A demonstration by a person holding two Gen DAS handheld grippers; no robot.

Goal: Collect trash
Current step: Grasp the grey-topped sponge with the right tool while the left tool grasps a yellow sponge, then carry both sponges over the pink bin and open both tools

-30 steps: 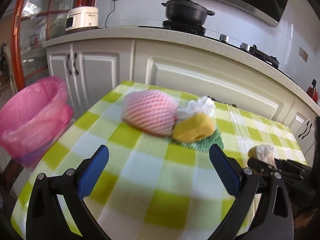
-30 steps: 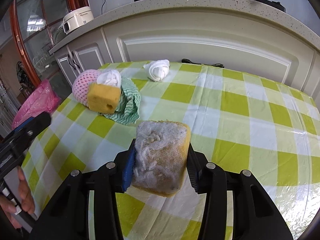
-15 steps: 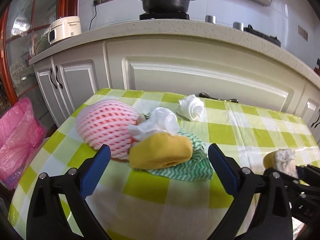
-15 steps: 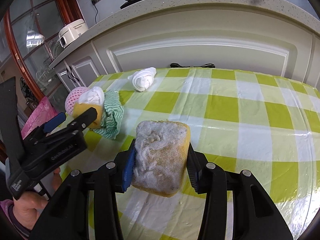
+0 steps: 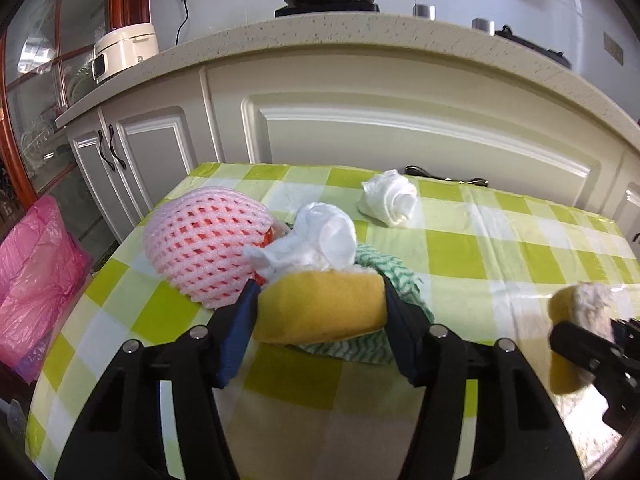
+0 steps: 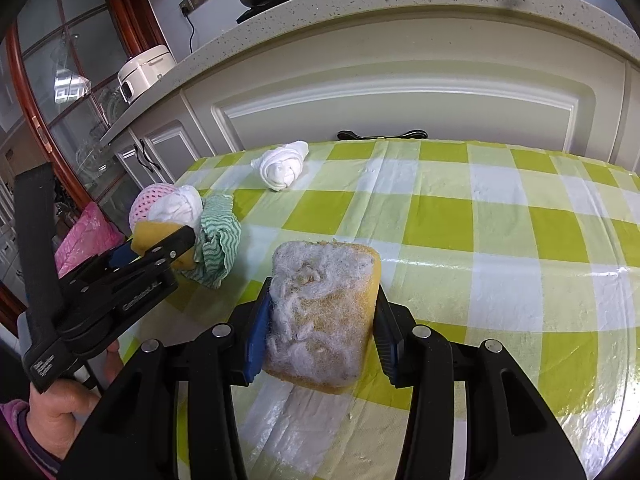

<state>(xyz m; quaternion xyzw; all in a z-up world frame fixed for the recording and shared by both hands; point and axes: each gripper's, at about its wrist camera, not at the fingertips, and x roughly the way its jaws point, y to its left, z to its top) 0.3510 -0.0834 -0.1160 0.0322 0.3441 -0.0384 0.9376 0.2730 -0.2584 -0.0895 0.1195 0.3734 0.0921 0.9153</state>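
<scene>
We hold two grippers over a table point(image 6: 500, 216) covered in a green and white checked cloth, with kitchen cabinets along the far side.

Our right gripper point(image 6: 322, 316) pinches a worn yellow sponge point(image 6: 324, 312) with a frayed grey scouring face, its blue-padded jaws pressed against both sides. The sponge appears to be lifted just above the cloth near us.

Our left gripper point(image 5: 320, 308) has its jaws pressed to the two ends of a plain yellow sponge point(image 5: 320, 306), which bulges slightly between them. That sponge sits at the near edge of a small pile on the left of the table. We cannot tell whether it has left the cloth yet.

The pile also holds a pink foam fruit net point(image 5: 204, 240) with something red inside, a crumpled white tissue point(image 5: 316, 240) and a green and white striped rag point(image 5: 396, 280) under the sponge. A second rolled white tissue point(image 5: 390, 202) lies apart, farther back toward the cabinets.

A pink bag-lined bin point(image 5: 36, 280) stands off the left edge of the table.

We judge the task to be in an early or middle stage: two sponges are gripped but not binned, and the net, rag and both tissues remain on the table.
</scene>
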